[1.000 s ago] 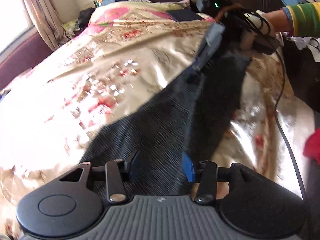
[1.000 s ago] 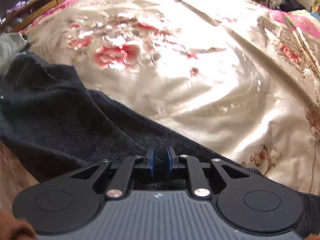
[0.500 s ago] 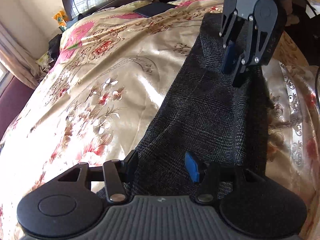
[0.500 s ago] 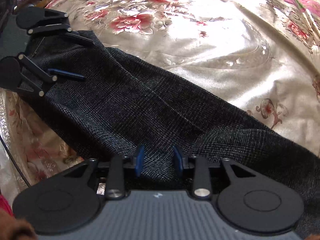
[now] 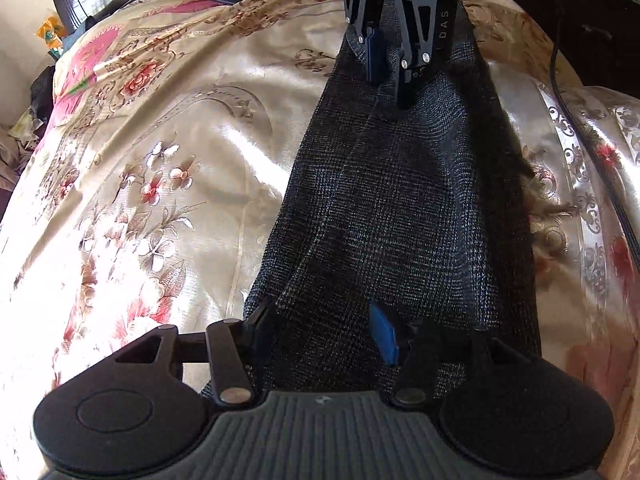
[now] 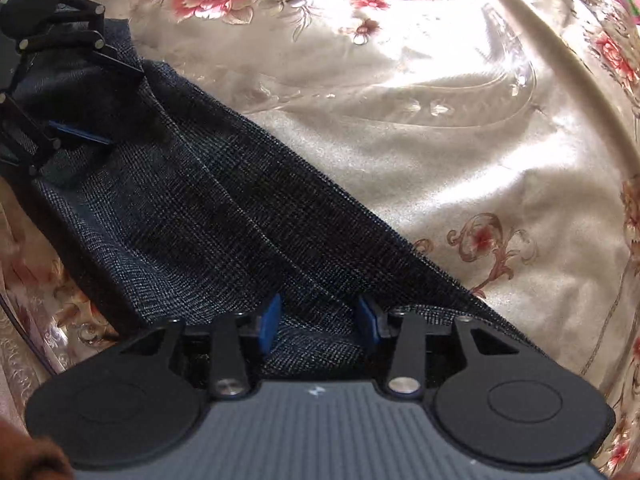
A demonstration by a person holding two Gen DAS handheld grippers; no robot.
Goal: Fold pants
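Both claws stand apart over the pants (image 5: 392, 208): left claw (image 5: 324, 332), right claw (image 6: 318, 320), jaws just widened. I risk pinching one layer only, skewing the fold.

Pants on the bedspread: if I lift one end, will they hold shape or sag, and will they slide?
The pants would probably sag: they already lie in soft folds and ridges, so they look floppy. The woven cloth looks fairly thick, so likely some weight for a garment. The bedspread is glossy satin, so they may slide when pushed rather than bunch.
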